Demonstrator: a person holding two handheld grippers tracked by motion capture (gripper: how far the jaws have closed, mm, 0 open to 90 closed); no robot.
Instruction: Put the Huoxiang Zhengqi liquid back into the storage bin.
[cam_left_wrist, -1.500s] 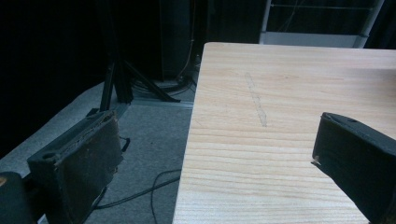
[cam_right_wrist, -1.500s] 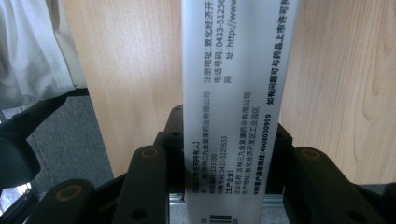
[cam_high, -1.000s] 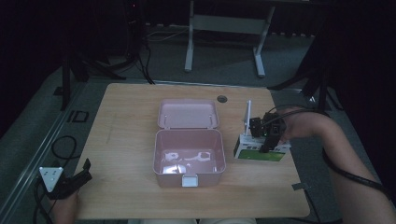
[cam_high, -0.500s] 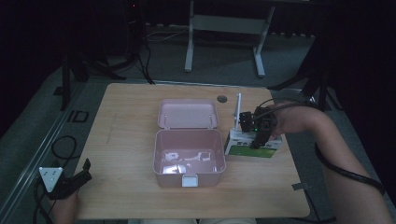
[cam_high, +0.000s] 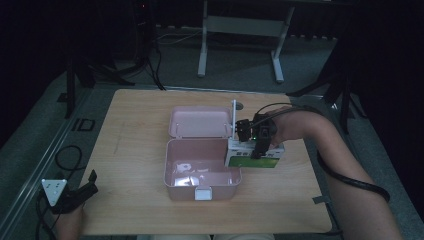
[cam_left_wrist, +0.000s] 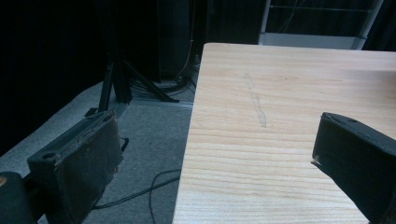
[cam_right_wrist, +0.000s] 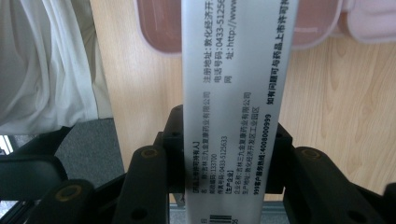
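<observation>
You work at a light wooden table (cam_high: 140, 125) standing on grey carpet (cam_high: 45, 145) in a dim room. Beyond its far edge you see a pale metal stand (cam_high: 240, 25), dark tripod legs (cam_high: 75, 75) at the left, and black cables (cam_high: 155, 65) trailing across the floor.

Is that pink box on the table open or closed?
Open: the pink box has its lid flipped back flat on the table, exposing the inside.

Printed text is legible on the grey side of the box (cam_right_wrist: 236, 107): Chinese characters, the number 0433-5125633, "http://www" cut off at the frame edge, postcode 133700, hotline 4008000999, and a partial barcode at the near end.
</observation>
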